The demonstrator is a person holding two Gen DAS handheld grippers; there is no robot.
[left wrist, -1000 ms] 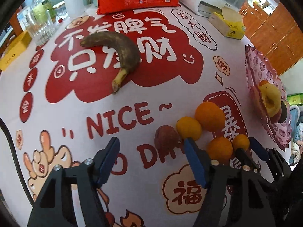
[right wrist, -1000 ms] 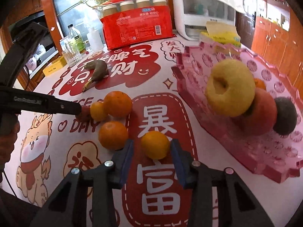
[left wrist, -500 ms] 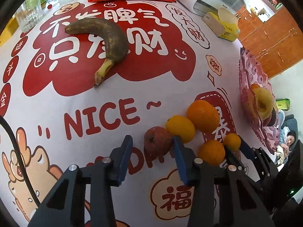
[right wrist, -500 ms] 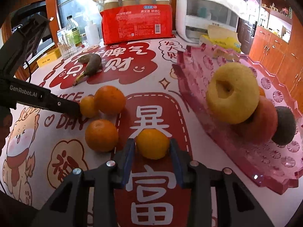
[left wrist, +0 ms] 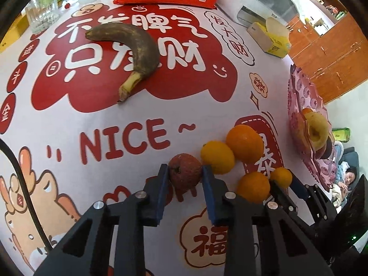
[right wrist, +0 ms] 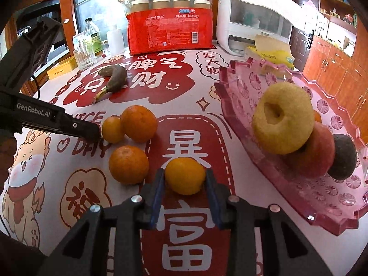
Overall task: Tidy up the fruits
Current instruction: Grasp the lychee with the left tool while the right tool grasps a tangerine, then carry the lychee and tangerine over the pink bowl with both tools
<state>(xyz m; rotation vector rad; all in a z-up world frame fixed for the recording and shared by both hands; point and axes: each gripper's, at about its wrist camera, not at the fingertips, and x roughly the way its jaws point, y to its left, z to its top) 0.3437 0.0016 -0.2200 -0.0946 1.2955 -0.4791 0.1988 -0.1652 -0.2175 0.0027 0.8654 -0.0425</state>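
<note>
On the printed tablecloth (left wrist: 142, 119), the left gripper (left wrist: 185, 172) has closed from wide open onto the red apple (left wrist: 185, 172); the right gripper (right wrist: 185, 178) now pinches a small orange (right wrist: 185, 176).

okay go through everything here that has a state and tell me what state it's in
left hand-held gripper: shut on red fruit
right hand-held gripper: shut on small orange
banana: blackened, lying on table
pink tray: holding fruit
yellow apple: in tray
</note>
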